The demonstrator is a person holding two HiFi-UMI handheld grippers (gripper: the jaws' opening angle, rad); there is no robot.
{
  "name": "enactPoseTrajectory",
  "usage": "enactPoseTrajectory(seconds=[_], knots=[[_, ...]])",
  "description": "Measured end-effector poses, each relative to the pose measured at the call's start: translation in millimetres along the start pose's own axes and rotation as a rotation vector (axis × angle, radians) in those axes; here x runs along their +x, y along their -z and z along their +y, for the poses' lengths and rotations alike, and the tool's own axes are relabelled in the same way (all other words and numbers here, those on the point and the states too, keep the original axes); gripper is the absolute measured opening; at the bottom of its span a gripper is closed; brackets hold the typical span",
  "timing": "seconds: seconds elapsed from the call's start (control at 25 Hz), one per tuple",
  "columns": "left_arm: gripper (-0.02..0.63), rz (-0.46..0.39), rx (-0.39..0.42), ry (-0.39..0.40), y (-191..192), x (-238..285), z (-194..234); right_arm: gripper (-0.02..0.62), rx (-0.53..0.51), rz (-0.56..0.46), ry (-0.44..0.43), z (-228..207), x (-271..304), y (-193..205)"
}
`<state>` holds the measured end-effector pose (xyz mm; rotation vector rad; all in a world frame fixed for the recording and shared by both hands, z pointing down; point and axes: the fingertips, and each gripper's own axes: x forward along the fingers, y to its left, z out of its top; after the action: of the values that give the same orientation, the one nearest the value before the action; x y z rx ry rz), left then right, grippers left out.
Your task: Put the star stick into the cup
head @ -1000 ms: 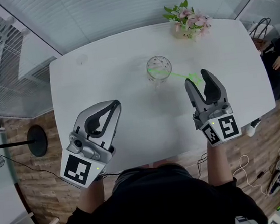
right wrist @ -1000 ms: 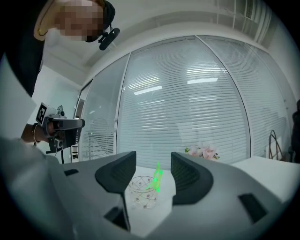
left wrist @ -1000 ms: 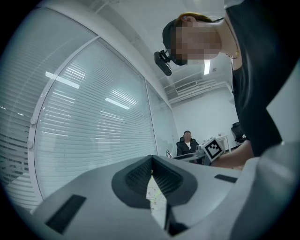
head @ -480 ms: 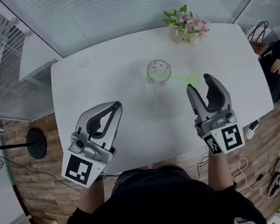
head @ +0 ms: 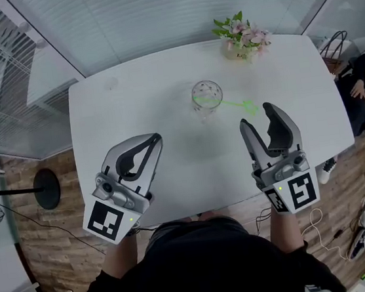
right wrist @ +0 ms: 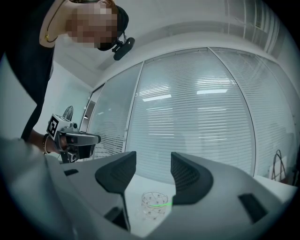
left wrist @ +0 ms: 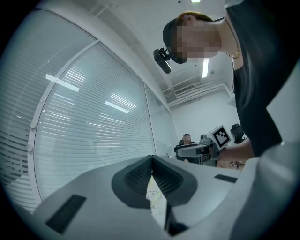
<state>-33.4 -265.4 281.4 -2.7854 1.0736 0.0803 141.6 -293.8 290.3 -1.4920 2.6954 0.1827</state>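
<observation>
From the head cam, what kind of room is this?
Probably an office meeting room: a large white table, glass walls with slatted blinds around it, flowers as decor at the far edge, and a wood floor.

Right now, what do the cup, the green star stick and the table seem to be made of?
The cup looks like clear glass or clear plastic: you can see straight through its wall. The star stick seems to be translucent green plastic, thin and bright. The table has a smooth matte white top, perhaps laminate; no grain shows.
</observation>
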Motion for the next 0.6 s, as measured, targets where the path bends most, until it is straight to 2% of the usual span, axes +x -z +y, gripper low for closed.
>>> enactPoseTrajectory(seconds=[0.6], knots=[[0.014,-0.023,0.002,-0.005,-6,-5,-3,0.219,0.026,0.002,-0.051,28,-3,-10]])
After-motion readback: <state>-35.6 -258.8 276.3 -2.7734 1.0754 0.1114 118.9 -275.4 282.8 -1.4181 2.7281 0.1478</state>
